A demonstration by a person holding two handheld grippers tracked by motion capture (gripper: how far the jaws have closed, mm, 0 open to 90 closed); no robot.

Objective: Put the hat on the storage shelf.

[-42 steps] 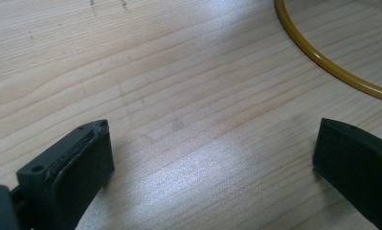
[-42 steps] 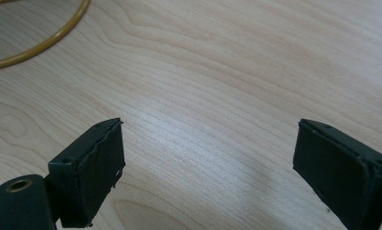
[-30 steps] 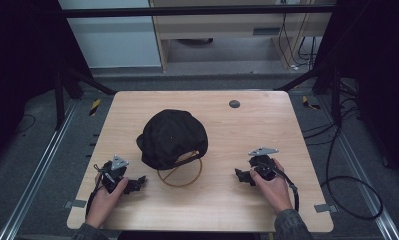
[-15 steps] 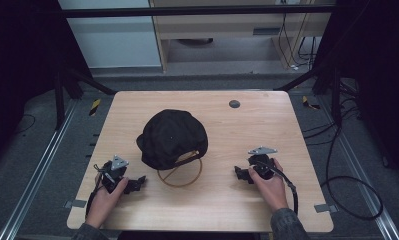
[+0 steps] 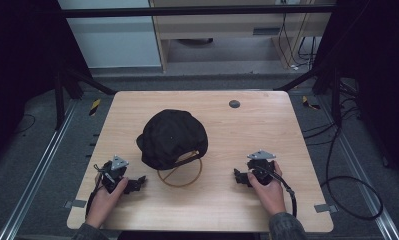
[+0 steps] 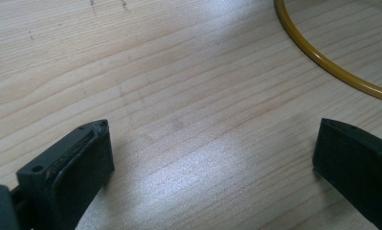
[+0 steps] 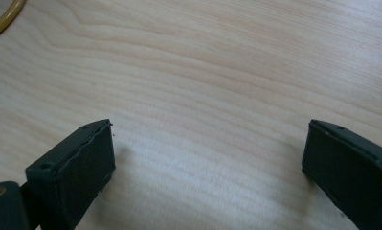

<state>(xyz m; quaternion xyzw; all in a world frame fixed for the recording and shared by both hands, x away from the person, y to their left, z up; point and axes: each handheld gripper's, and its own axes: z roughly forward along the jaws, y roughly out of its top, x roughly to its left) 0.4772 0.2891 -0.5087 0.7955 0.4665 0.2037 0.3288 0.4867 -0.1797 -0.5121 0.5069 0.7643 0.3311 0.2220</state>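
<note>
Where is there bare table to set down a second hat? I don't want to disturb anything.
Free: the right half of the table, between the black cap and the right edge, beyond the right gripper, past the small dark disc; also the far left corner. Crowded: the near middle, where the yellow ring lies between both grippers, the left gripper closest.

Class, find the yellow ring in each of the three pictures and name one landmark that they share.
High view: the yellow ring lies at lower centre, partly under the black cap.
Left gripper view: an arc at the top right.
Right gripper view: a short arc in the top left corner.
Shared landmark: the wooden table.
</note>
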